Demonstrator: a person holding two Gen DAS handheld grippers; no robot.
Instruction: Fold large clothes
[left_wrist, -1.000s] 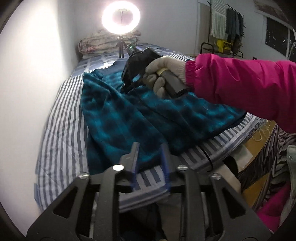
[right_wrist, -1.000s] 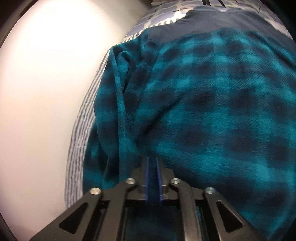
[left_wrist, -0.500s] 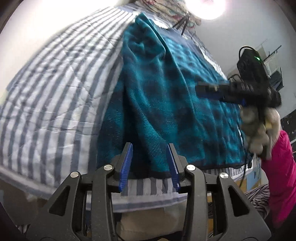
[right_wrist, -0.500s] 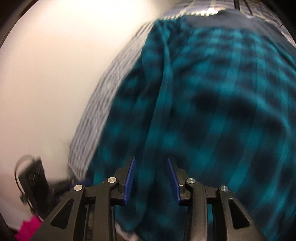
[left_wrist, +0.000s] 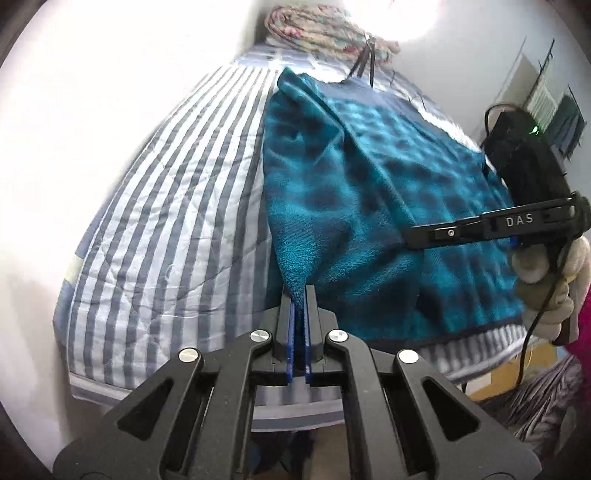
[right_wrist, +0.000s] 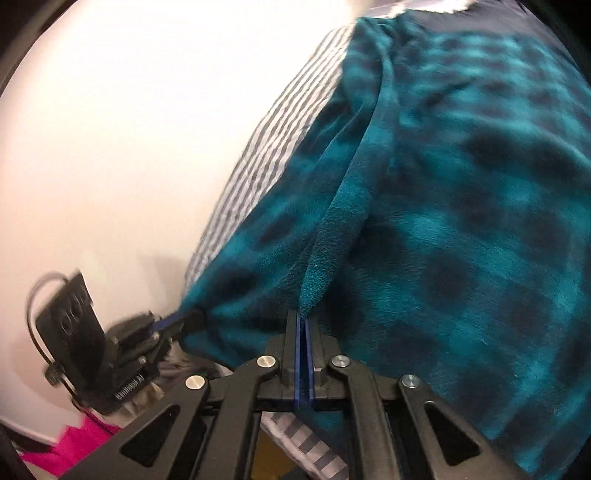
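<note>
Nearest, the left gripper (left_wrist: 299, 295) has just closed its jaws on a pinched fold at the near edge of the teal checked fleece garment (left_wrist: 369, 192). The right gripper (right_wrist: 303, 317) has closed the same way on a second fold. The garment lies spread on the blue-and-white striped bed cover (left_wrist: 177, 206). The grasping step looks finished; next, both hands should probably lift together and carry this edge toward the far side.
</note>
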